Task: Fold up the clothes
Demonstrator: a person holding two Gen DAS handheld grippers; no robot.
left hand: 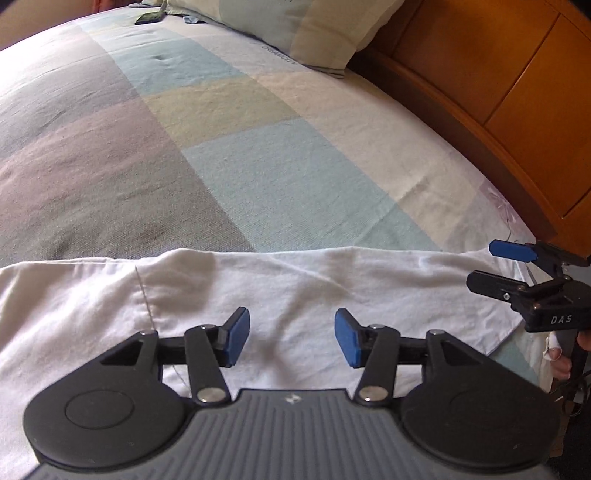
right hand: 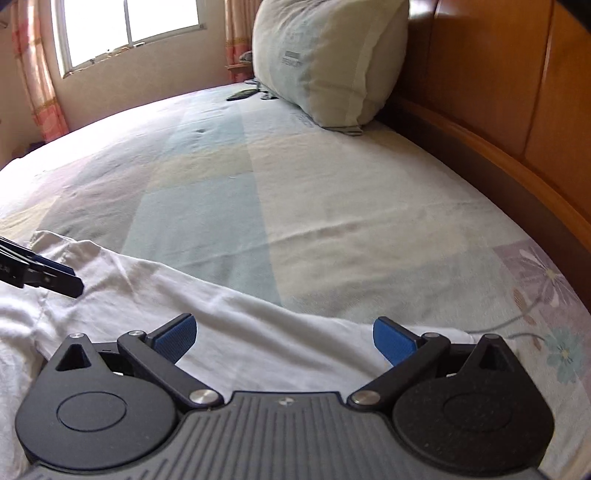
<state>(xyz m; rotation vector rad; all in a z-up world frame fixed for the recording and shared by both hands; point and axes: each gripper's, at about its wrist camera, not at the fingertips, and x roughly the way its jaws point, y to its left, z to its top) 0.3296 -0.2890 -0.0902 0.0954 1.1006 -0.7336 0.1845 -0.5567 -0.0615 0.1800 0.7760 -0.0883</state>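
The left gripper (left hand: pixel 291 341) hung just above a white garment (left hand: pixel 295 295), its blue pads (left hand: pixel 236 338) standing apart with only cloth showing below the gap and nothing pinched between them. The right gripper (right hand: pixel 284 341) was spread wide, its jaws likewise bare over the same garment (right hand: pixel 221 325); in the left wrist view the right gripper (left hand: pixel 491 269) showed at the garment's right end, fingers parted, with part of a hand (left hand: pixel 561 360) beneath it.

The white garment lay flat in a long band along the near edge of the bed (left hand: pixel 258 166), creased here and there, with a seam (left hand: pixel 144 291) running across it toward its left end. Its right end stopped near the bed's corner beside the wooden headboard (left hand: pixel 498 74).

Beyond it the checked bedspread (right hand: pixel 258 203) was bare as far as a pillow (right hand: pixel 325 59) propped against the headboard (right hand: pixel 498 92) at the far edge. A dark flat object (left hand: pixel 147 17) lay by the pillow (left hand: pixel 295 26); what it was I could not tell. A curtained window (right hand: pixel 129 29) stood past the bed's far edge.
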